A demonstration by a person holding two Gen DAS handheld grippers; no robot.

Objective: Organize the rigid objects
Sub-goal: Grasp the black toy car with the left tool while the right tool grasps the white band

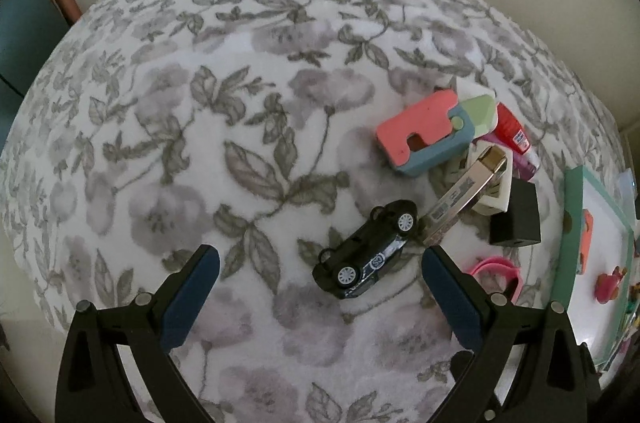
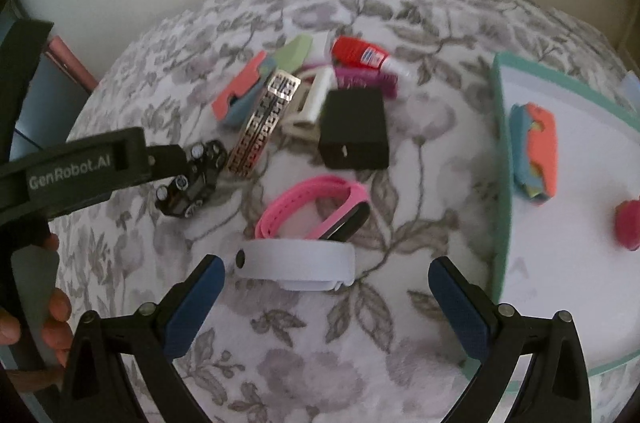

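Observation:
A black toy car (image 1: 366, 250) lies on its side on the floral cloth, just ahead of my open, empty left gripper (image 1: 320, 275); it also shows in the right wrist view (image 2: 192, 179). Behind it lie a pink and blue block (image 1: 424, 135), a metal band (image 1: 464, 197), a black cube (image 1: 516, 219) and a red glue bottle (image 1: 514, 133). My right gripper (image 2: 326, 281) is open and empty, with a white band (image 2: 296, 265) and a pink wristband (image 2: 316, 213) just ahead of it. A teal-rimmed white tray (image 2: 502, 183) at the right holds a coral and blue toy (image 2: 536, 153).
The left gripper's black body (image 2: 80, 171) reaches in from the left of the right wrist view, over the car. A pink toy (image 2: 628, 223) also lies in the tray. A pale wall stands behind the cloth-covered surface (image 1: 200, 143).

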